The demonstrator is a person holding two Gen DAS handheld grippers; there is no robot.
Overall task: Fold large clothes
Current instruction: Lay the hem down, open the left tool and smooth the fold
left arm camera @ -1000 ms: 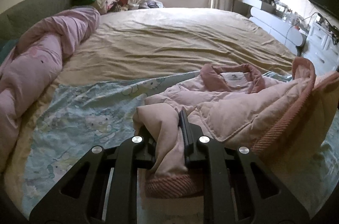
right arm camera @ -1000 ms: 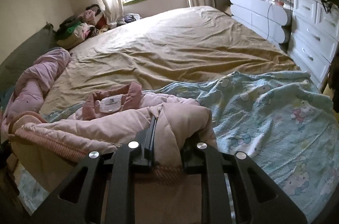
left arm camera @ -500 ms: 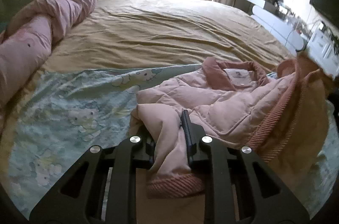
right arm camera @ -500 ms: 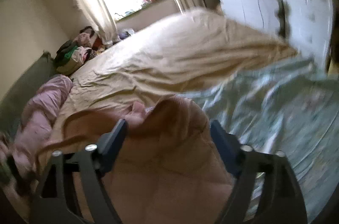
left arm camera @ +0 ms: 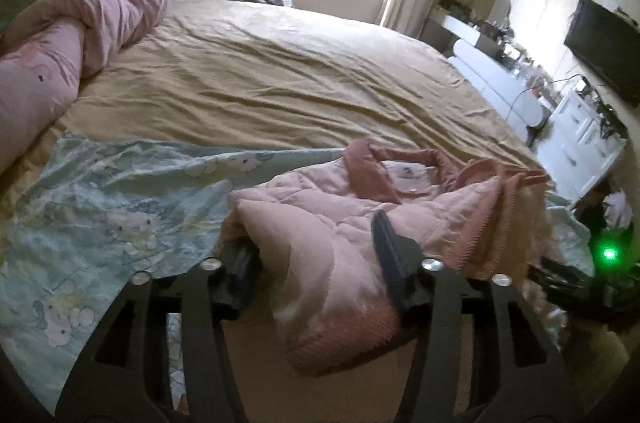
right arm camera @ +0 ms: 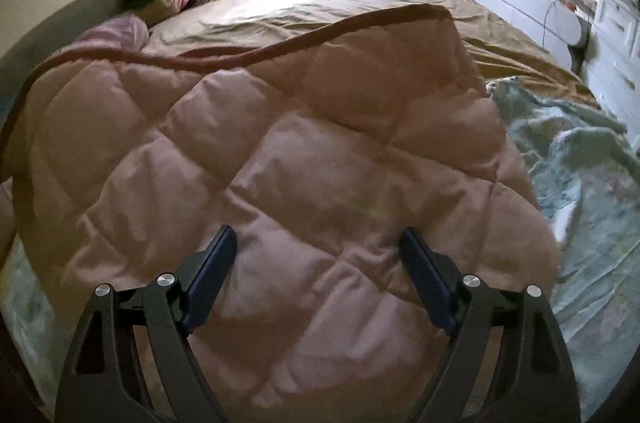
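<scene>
Both grippers let go of the pink jacket after a fold

The left gripper point(left arm camera: 316, 255) is opening, a fold of the pink quilted jacket point(left arm camera: 360, 223) still loosely between its jaws where a second ago it was pinched tight. The right gripper point(right arm camera: 316, 263) now stands wide with nothing gripped, having dropped its clamped edge; the jacket point(right arm camera: 280, 143) spreads flat just beyond its fingertips. The jacket lies on the blue patterned sheet point(left arm camera: 104, 223) at the near end of the bed point(left arm camera: 280, 75), so this fold looks laid down and finished.
</scene>
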